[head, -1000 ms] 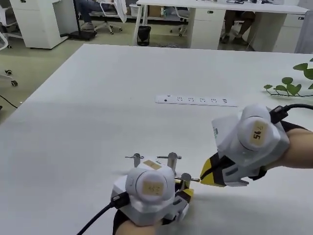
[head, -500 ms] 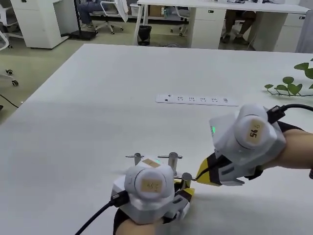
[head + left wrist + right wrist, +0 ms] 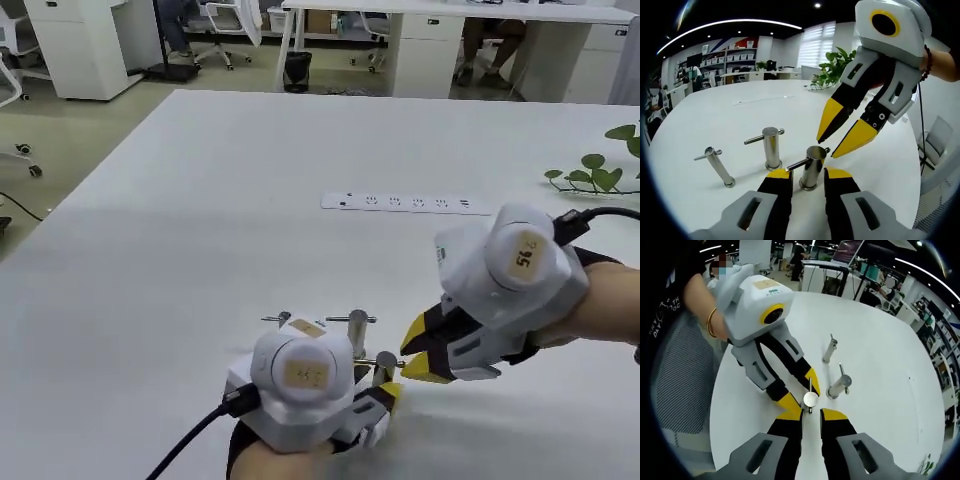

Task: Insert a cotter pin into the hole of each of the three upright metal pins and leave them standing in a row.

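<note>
The nearest upright silver metal pin (image 3: 812, 167), with a thin cotter pin (image 3: 795, 163) through its head, is flanked at its base on the white table (image 3: 715, 115) by the yellow-tipped jaws of the left gripper (image 3: 809, 176); whether it is clamped cannot be told. The right gripper (image 3: 827, 145) is held with jaws apart about the cotter pin's end, and two more silver pins (image 3: 772, 147) are stood just beside.

Your left gripper (image 3: 809, 176) sits low and close to you, jaws pointing forward and narrowly parted; whether they clamp cannot be told. Your right gripper (image 3: 827, 148) comes in from the right, angled down toward the left one, yellow tips apart, forearm (image 3: 610, 300) trailing behind.
</note>
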A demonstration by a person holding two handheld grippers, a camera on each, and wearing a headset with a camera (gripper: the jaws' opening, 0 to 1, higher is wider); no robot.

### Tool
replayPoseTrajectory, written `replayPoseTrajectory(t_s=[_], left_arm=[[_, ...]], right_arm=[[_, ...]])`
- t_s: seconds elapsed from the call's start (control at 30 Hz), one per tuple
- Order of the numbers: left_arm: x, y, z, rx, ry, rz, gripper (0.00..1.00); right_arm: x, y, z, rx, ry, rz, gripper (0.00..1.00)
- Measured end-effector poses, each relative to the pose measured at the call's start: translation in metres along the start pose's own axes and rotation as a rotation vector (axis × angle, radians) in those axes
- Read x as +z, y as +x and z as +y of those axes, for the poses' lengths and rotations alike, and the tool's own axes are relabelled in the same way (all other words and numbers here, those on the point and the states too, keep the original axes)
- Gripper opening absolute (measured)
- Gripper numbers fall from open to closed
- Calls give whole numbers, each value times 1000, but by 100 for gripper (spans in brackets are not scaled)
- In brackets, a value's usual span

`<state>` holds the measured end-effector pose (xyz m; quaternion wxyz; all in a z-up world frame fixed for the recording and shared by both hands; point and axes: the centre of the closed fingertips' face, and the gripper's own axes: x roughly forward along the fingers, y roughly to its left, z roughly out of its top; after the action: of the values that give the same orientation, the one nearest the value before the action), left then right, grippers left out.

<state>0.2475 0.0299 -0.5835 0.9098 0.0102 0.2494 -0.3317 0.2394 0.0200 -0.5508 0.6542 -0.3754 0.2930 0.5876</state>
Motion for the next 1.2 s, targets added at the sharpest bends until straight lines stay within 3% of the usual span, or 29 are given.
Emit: replayPoseTrajectory(t_s=[0.13,0.3,0.43,0.5,0.8,1.2], left_arm=[[-3,-8,4,4,15,20,31],[-3,-16,6,-3,18,22,40],[-2,-21,7,-5,14,19,49],[4,-24,6,-15,-58,-4,53],[6,-36,9,9,-17,1,61],[8,-54,20,34,-11,4,75]], right_arm=[[4,3,-2,4,72,-20,17],[8,8,-1,18,123,-45,18],[6,15,-1,18,134,-39,18],[6,18,0,24,139,-40,17],[4,26,4,36,150,-40,13],[3,30,3,35,162,-57,9]])
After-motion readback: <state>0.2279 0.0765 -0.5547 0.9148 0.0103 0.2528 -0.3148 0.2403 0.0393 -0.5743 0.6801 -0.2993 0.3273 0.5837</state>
